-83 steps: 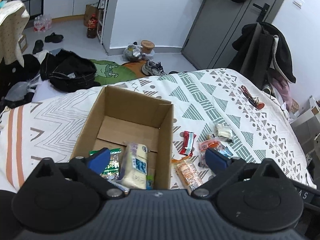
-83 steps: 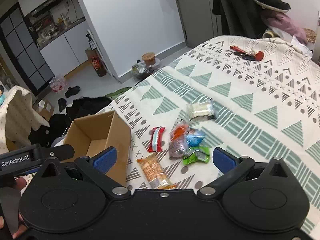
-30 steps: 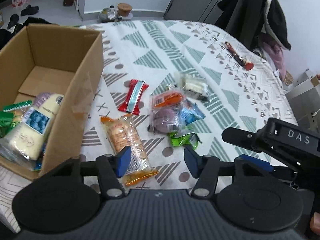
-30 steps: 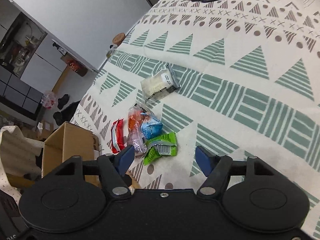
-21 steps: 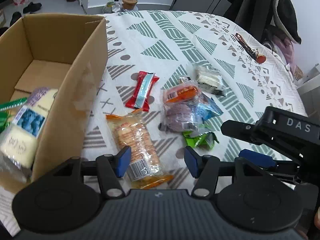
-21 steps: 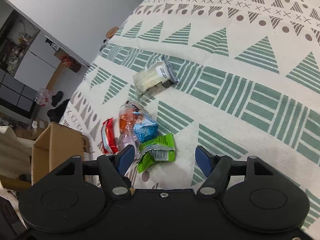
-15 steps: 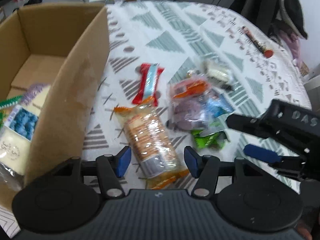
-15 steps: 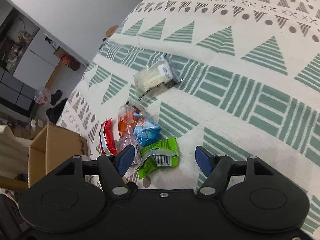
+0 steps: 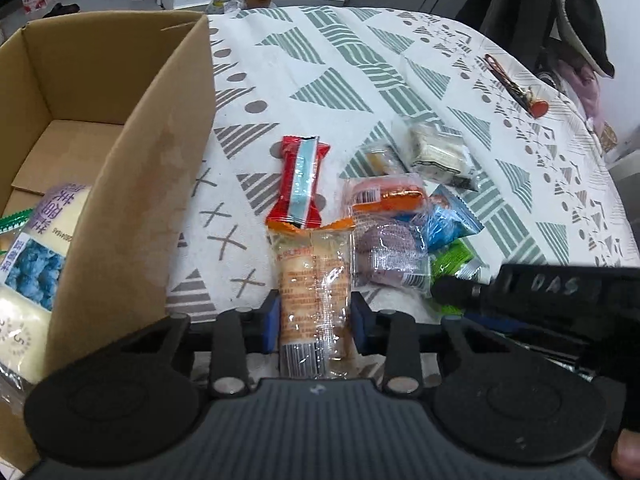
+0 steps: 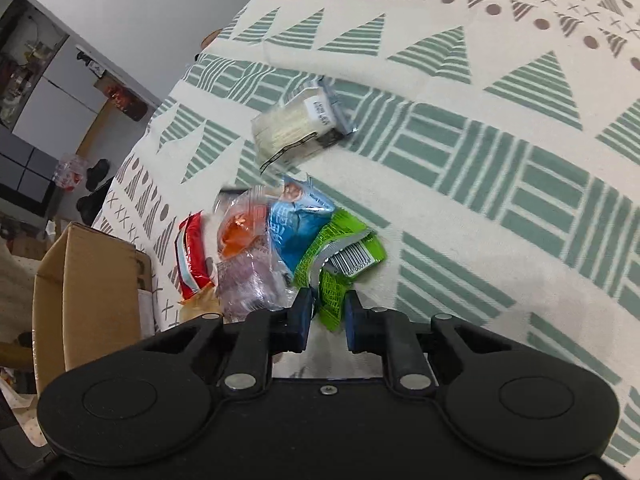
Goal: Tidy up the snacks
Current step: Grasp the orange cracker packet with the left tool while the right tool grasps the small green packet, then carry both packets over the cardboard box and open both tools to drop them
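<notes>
My left gripper (image 9: pixel 315 322) is shut on an orange-ended clear cracker packet (image 9: pixel 314 280) lying on the patterned bed cover, just right of the open cardboard box (image 9: pixel 132 184). The box holds a white and blue snack pack (image 9: pixel 32 264). My right gripper (image 10: pixel 327 314) is shut on the near end of a green snack packet (image 10: pixel 340 264). Beside it lie a blue packet (image 10: pixel 294 232), a clear bag with orange and purple pieces (image 10: pixel 244 256), a red bar (image 10: pixel 190 256) and a white wrapped snack (image 10: pixel 298 128). The right gripper also shows in the left wrist view (image 9: pixel 480 304).
The red bar (image 9: pixel 300 182) lies just past the cracker packet. A red-handled tool (image 9: pixel 516 88) lies far right on the bed. A chair with dark clothes (image 9: pixel 560 20) stands beyond the bed. Bottles and shoes are on the floor at the far left (image 10: pixel 92 176).
Both grippers came down onto the bed and closed: the left on the cracker packet, the right on the green packet. Both were open half a second ago.
</notes>
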Action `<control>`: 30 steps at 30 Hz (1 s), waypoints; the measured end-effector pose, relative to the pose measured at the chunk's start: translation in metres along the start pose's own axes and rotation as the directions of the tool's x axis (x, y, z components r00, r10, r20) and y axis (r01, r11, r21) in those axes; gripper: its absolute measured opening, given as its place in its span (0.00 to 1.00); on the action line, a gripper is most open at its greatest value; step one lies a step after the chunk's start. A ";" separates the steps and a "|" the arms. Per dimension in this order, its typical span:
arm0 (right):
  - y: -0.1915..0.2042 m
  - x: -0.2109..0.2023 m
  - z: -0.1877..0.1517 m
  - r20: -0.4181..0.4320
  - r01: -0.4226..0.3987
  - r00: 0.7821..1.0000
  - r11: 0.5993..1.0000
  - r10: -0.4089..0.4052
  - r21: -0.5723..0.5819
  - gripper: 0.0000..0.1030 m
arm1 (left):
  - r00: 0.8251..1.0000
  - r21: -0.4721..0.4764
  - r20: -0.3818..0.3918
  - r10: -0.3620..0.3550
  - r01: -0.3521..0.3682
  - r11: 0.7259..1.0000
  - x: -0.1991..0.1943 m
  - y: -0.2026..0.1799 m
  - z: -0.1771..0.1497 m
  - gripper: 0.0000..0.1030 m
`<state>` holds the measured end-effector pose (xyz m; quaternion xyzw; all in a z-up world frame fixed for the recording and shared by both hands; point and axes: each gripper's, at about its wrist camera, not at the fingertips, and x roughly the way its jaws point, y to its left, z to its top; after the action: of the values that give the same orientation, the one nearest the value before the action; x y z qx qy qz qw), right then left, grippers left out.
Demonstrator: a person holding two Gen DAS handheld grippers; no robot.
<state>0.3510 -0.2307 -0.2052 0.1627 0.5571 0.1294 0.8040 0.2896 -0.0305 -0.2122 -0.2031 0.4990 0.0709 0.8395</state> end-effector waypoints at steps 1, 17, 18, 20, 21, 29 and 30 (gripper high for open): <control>-0.001 -0.003 0.000 0.007 0.000 1.000 1.000 0.000 0.005 0.16 | 1.000 0.001 0.002 -0.003 0.003 1.000 -0.001 0.000 0.000 0.33; 0.009 -0.050 -0.004 0.112 -0.133 0.985 0.991 0.132 0.003 0.06 | 0.993 0.034 0.090 -0.077 0.074 0.997 -0.055 -0.012 0.003 0.33; 0.012 -0.053 -0.005 0.120 -0.145 0.982 0.989 0.144 -0.006 0.06 | 0.992 0.036 0.098 -0.079 0.076 0.996 -0.059 -0.012 0.005 0.33; 0.017 -0.059 -0.007 0.132 -0.165 0.977 0.986 0.167 -0.023 0.06 | 0.990 0.038 0.114 -0.085 0.081 0.996 -0.068 -0.011 0.008 0.33; 0.020 -0.061 -0.008 0.138 -0.176 0.974 0.984 0.179 -0.031 0.06 | 0.989 0.037 0.123 -0.087 0.083 0.996 -0.073 -0.009 0.009 0.33; 0.050 -0.075 -0.018 0.164 -0.246 0.951 0.964 0.261 -0.105 0.05 | 0.981 0.013 0.179 -0.070 0.069 0.998 -0.108 0.013 0.016 0.33; 0.053 -0.077 -0.020 0.166 -0.252 0.949 0.961 0.268 -0.113 0.05 | 0.980 0.010 0.185 -0.067 0.067 0.998 -0.112 0.017 0.016 0.33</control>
<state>0.3047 -0.2095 -0.1245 0.2092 0.4496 0.2441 0.8333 0.2425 0.0008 -0.1128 -0.2110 0.4118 0.0603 0.8845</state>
